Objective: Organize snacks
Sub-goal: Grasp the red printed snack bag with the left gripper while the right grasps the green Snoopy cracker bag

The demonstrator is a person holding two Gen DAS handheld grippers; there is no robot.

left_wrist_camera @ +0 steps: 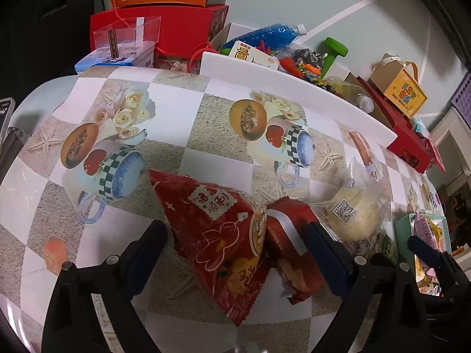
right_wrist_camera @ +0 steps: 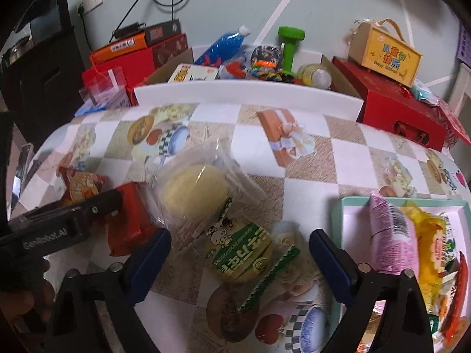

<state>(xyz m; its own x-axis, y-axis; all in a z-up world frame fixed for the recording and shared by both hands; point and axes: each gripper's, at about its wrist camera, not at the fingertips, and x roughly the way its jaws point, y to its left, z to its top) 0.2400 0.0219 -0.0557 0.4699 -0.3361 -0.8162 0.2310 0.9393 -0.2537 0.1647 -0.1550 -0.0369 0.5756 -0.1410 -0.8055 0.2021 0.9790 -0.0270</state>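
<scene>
Left gripper down low over the worktop, jaws spread wide, pads not pressing on anything. Between them, the big red snack bag, lying flat on the checked cloth, corner pointing away. Just beside it, touching its right edge, a smaller dark red packet with a white band, tucked against the inner face of the right-hand finger. Beyond that, a clear-wrapped pale yellow bun, QR label up.

Over on the right wrist view: right gripper also gaping wide, nothing clamped. Straddling a green-and-white snack pack, flat on the cloth, tilted diagonally. Above it and overlapping its top edge, the same pale bun in crinkled clear wrap. Left of the bun, the dark red packet, and the other gripper reaching in across it from the left edge.

At the right, a mint-rimmed tray sitting on the worktop, already loaded: a pink packet with a barcode, lying lengthwise, and a yellow packet right against it. More wrappers deeper in the tray, too blurred to tell apart.

At the back edge, a white board standing, with red boxes, a blue bottle and a green dumbbell crowded behind.
</scene>
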